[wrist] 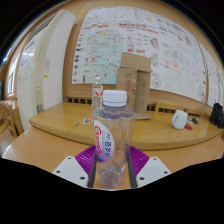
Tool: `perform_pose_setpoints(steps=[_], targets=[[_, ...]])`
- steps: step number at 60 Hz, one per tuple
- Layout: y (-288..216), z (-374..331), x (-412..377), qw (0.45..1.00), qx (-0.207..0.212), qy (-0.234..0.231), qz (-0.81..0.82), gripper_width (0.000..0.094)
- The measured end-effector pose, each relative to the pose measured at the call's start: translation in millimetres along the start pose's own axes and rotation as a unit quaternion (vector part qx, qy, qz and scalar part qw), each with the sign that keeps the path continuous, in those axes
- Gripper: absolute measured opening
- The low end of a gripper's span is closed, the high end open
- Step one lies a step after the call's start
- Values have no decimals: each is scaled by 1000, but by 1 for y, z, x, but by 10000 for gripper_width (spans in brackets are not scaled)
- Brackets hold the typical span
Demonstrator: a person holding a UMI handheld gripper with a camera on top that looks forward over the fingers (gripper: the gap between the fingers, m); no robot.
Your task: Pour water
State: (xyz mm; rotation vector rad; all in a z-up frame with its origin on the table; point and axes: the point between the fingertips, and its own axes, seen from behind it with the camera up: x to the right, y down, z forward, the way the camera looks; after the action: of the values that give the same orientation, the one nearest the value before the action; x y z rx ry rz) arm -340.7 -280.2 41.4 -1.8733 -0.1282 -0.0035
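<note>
one clear water bottle (111,140) upright, grasped between gripper (112,160) fingers, wooden table (160,128) beyond

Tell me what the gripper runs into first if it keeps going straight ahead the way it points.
The water bottle: it already stands between the gripper's fingers, so there is nothing to reach first. Beyond it, roughly in line, a cardboard box stands on the wooden table, though depth is hard to judge.
</note>
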Motion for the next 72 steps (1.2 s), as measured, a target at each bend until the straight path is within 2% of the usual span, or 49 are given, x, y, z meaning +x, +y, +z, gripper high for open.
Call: perform_pose_setpoints(steps=[4, 5, 10, 20, 27, 37, 45, 49, 53, 59, 72], targets=[[-3, 2, -1, 1000, 6, -5, -8, 457], [-4, 2, -2, 1000, 7, -7, -8, 410], [-6, 2, -3, 1000, 13, -15, -6, 319], [-34, -6, -13, 998, 25, -60, 3, 315], [-92, -16, -18, 991, 57, -115, 46, 316], [-208, -17, 3, 949, 105, -214, 207, 316], [-300, -12, 47, 865, 127, -314, 371, 315], [-333, -6, 80, 802, 134, -363, 455, 313], [-353, 10, 119, 732, 138, -388, 543, 316], [-357, 44, 185, 634, 142, -399, 647, 314], [-304, 112, 278, 449, 126, -359, 808, 314]])
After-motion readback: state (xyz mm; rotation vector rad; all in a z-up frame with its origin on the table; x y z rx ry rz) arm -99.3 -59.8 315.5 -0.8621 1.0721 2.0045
